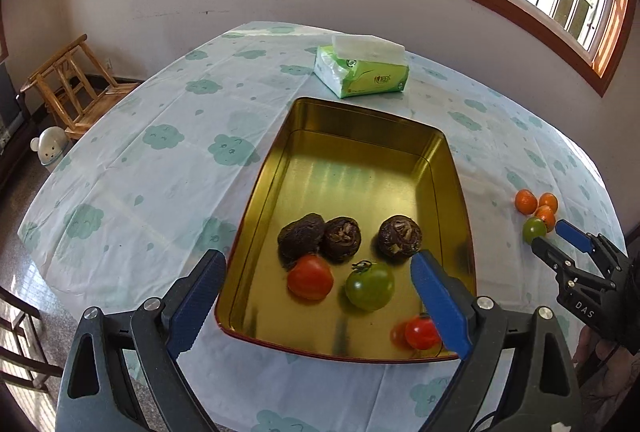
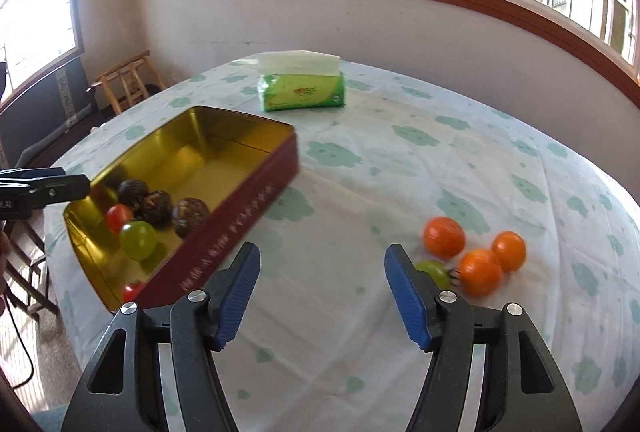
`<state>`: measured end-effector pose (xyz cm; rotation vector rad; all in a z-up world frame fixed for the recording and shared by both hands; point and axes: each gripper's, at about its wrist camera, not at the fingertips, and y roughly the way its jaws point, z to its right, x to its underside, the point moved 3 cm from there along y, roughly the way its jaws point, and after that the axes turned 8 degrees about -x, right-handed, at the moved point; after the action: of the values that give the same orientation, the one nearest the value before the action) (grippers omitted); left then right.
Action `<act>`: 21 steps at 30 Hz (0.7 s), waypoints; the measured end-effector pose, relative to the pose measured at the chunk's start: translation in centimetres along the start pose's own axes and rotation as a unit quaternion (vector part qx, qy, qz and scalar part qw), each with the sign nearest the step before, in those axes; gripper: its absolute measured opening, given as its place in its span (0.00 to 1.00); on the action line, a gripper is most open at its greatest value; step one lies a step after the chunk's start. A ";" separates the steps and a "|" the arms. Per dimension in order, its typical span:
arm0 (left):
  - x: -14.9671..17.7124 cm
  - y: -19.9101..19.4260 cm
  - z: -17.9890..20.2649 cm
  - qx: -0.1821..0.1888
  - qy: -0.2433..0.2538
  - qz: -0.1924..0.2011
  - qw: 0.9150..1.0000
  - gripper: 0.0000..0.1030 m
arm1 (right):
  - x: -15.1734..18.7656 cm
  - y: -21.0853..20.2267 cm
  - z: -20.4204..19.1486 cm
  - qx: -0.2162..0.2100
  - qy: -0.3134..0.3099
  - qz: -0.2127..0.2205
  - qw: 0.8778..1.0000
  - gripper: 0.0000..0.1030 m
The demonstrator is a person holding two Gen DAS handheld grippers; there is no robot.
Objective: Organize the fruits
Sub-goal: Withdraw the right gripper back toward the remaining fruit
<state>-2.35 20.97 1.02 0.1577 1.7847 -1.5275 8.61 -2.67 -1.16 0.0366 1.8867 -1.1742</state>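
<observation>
A gold-lined red tin lies on the table. In it are three dark brown fruits, two red tomatoes and a green tomato. Three small oranges and another green tomato lie on the cloth to the right. My left gripper is open and empty above the tin's near end. My right gripper is open and empty, just left of the loose green tomato.
A green tissue pack sits at the far side of the table. The table has a white cloth with green clouds. A wooden chair stands at the far left. The wall and window are behind.
</observation>
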 end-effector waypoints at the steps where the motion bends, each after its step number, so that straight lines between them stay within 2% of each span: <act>1: -0.1 0.0 0.9 0.005 0.008 0.000 1.000 0.89 | 0.6 -0.2 1.9 0.017 0.016 -0.006 1.000 0.64; 5: -0.4 -0.3 4.6 0.029 0.042 0.006 0.999 0.89 | 3.1 -0.8 8.8 0.073 0.073 -0.030 0.994 0.70; 9: -0.3 -0.6 8.7 0.052 0.074 0.013 0.996 0.89 | 4.9 -0.8 13.1 0.106 0.098 -0.049 0.988 0.73; 12: 0.0 -0.4 11.7 0.064 0.093 0.019 0.993 0.89 | 5.4 -0.6 14.8 0.107 0.109 -0.056 0.987 0.76; 17: 0.7 0.6 16.5 0.086 0.123 0.009 0.989 0.89 | 5.9 -0.4 16.2 0.108 0.113 -0.058 0.986 0.88; 21: 1.0 1.3 19.8 0.101 0.151 0.009 0.983 0.89 | 5.9 -0.1 17.3 0.092 0.114 -0.060 0.987 0.95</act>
<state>6.77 3.40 -0.40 0.5299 1.8468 -1.7426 16.45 -17.74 -7.92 0.1679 1.9944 -1.4757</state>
